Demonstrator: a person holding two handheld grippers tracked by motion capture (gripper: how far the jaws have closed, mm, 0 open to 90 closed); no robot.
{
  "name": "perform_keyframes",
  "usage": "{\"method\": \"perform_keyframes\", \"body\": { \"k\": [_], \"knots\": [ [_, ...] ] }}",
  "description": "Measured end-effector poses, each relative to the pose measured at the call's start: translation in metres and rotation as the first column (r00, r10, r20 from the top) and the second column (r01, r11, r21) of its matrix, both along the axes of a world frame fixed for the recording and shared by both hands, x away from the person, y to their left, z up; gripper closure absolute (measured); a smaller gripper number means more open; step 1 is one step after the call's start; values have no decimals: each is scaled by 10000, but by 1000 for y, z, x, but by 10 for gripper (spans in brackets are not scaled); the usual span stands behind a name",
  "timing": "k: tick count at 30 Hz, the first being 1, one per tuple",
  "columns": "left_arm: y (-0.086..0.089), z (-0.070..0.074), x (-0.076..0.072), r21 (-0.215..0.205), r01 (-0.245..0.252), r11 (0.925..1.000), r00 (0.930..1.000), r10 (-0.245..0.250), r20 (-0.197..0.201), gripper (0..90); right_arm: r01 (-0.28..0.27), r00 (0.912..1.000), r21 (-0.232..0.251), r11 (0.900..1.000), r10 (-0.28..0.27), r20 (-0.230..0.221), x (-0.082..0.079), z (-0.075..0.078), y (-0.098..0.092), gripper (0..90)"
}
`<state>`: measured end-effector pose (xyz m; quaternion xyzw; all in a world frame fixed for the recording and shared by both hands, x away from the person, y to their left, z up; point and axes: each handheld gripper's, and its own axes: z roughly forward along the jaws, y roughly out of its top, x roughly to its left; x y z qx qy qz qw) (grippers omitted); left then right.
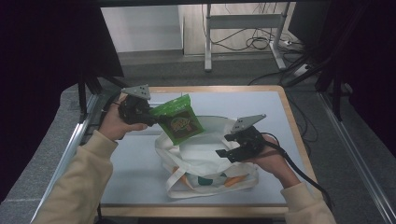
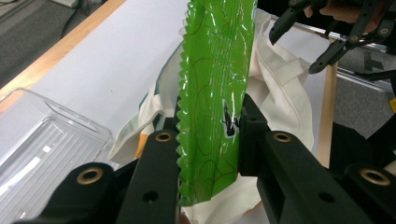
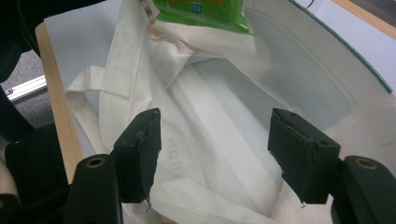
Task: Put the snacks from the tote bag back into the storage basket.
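A clear tray [image 2: 46, 144] lies at the worktop's [image 1: 135, 158] left edge. The left gripper [image 1: 154, 120] is clamped on a green snack pouch [image 1: 180, 119], held above the tote bag's [image 1: 205, 158] far-left rim; light, crinkly and slippery, it is best pinched at its sealed edge. The right gripper [image 1: 223, 154] is held wide and empty over the bag's mouth, where open room remains.

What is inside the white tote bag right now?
The right tool view shows bare white lining inside the tote bag; its folds hide the bottom. The green snack packet hangs over the opening, clamped by the left tool.
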<state>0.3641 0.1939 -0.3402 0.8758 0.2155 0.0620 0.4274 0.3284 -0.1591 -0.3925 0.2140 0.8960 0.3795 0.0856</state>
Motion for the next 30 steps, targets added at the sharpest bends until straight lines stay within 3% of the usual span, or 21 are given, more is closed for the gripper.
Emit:
{"method": "perform_keyframes", "body": {
  "k": [30],
  "knots": [
    [16,22,18,-591,-650,9961,9979,651,-5,754,12,10000,-87,10000,-12,38,1,-2,0,341]
  ]
}}
